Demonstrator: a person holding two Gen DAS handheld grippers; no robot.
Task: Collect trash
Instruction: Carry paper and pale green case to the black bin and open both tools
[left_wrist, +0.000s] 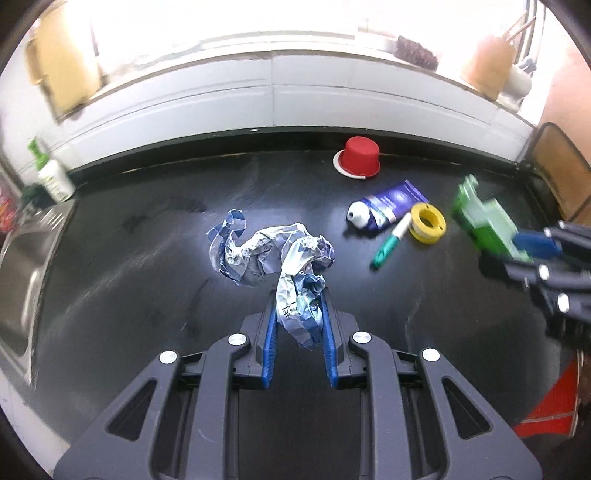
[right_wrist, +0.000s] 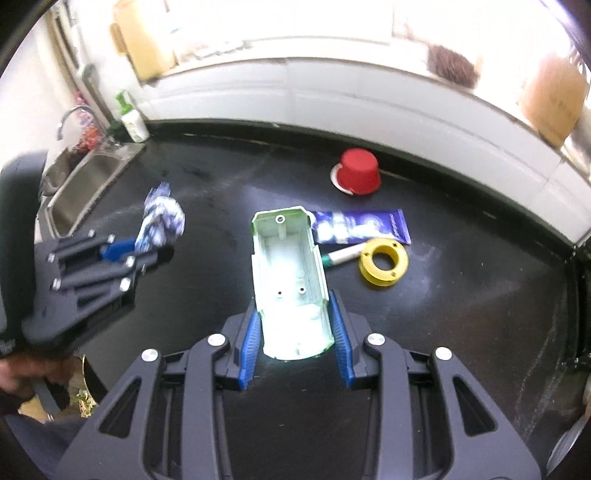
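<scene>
A crumpled blue-and-white wrapper (left_wrist: 280, 258) hangs above the black counter, pinched at its lower end by my left gripper (left_wrist: 298, 306), which is shut on it. The same wrapper (right_wrist: 160, 218) and left gripper (right_wrist: 129, 251) show at the left of the right wrist view. My right gripper (right_wrist: 295, 317) is shut on a pale green open plastic casing (right_wrist: 288, 273), held lifted off the counter. In the left wrist view that casing (left_wrist: 487, 221) and right gripper (left_wrist: 532, 251) appear at the far right.
On the black counter (left_wrist: 147, 258) lie an upturned red cup (left_wrist: 360, 155), a purple tube (left_wrist: 384, 206), a yellow tape spool (left_wrist: 428, 221) and a green marker (left_wrist: 391, 240). A steel sink (right_wrist: 85, 188) and soap bottle (right_wrist: 133, 122) sit at left. A red object (left_wrist: 554, 406) shows low right.
</scene>
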